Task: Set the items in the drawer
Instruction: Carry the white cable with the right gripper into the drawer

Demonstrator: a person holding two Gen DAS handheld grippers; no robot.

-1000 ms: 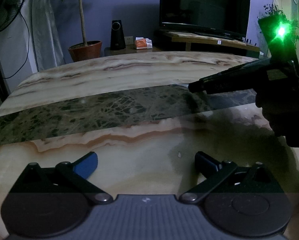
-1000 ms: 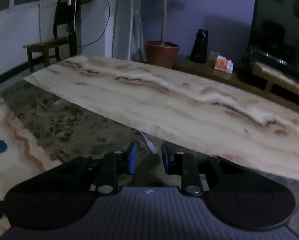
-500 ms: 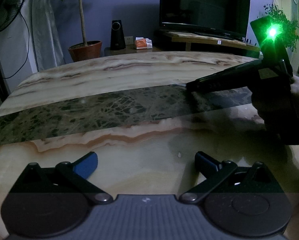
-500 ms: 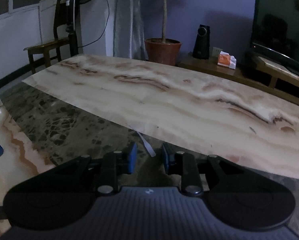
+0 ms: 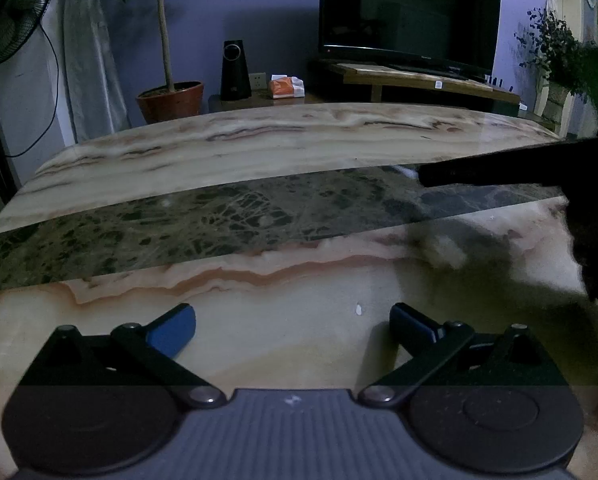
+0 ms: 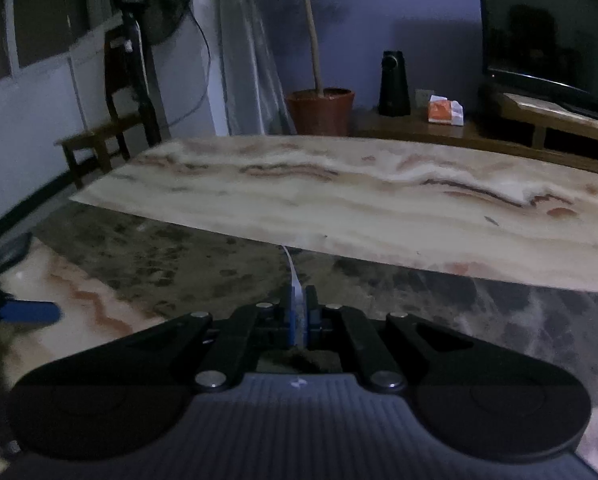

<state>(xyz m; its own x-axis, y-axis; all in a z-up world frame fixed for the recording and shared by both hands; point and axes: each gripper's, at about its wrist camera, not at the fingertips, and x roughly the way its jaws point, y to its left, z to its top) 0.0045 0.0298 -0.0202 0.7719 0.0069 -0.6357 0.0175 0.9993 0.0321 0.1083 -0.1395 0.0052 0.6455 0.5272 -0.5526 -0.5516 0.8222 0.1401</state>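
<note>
A thin white strip (image 6: 290, 268) comes out from under the edge of the pale marble slab (image 6: 379, 208) and runs over the dark green marble band (image 6: 203, 264). My right gripper (image 6: 297, 300) is shut on the near end of this strip. In the left wrist view the right gripper (image 5: 479, 170) shows as a dark bar reaching in from the right, its tip at the white strip (image 5: 409, 172). My left gripper (image 5: 293, 320) hangs open over the pale marble tabletop (image 5: 283, 312), nothing between its fingers. One blue left fingertip (image 6: 31, 312) appears at the left edge of the right wrist view.
Beyond the table stand a potted plant (image 5: 171, 100), a black speaker (image 5: 235, 70), an orange tissue pack (image 5: 285, 87) and a TV (image 5: 409, 16) on a low wooden stand. A wooden chair (image 6: 111, 132) and a fan (image 6: 155, 4) are off the table's left.
My right gripper has gone from open beside the white strip to shut on it. In the left wrist view it has dropped lower and shifted right. The left gripper has stayed put.
</note>
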